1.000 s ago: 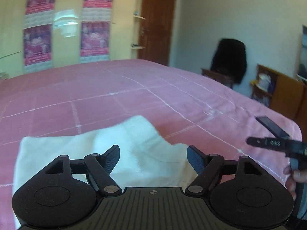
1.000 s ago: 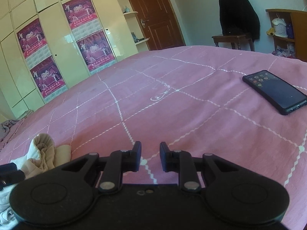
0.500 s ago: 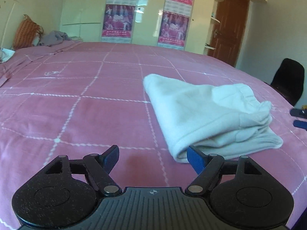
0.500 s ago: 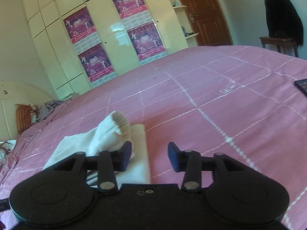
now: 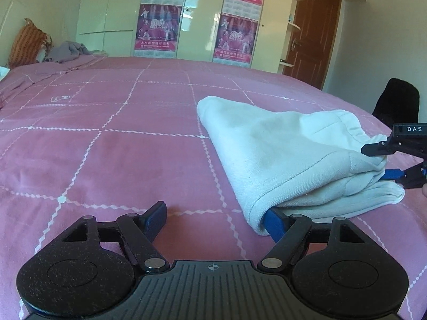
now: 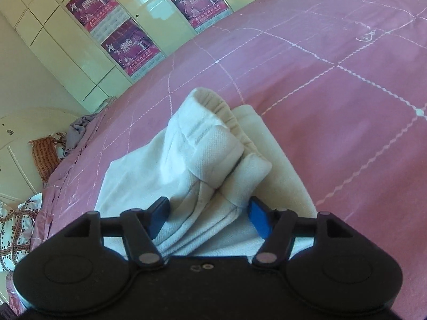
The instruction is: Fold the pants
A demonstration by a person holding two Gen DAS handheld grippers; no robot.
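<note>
The white pants lie folded in a thick bundle on the pink bedspread. My left gripper is open at the bundle's near corner, its right finger tucked under the folded edge. My right gripper is open with the bundle's waistband end between its jaws; it also shows in the left wrist view at the far right, one jaw above and one below the upper fold.
White wardrobes with purple posters stand behind the bed. A brown door is at the right. A chair with a black garment stands beside the bed. Pillows and clothes lie at the headboard.
Both grippers have moved in on the pants bundle. The left gripper's right finger has slid under the near corner. The right gripper has opened wider around the waistband end.
</note>
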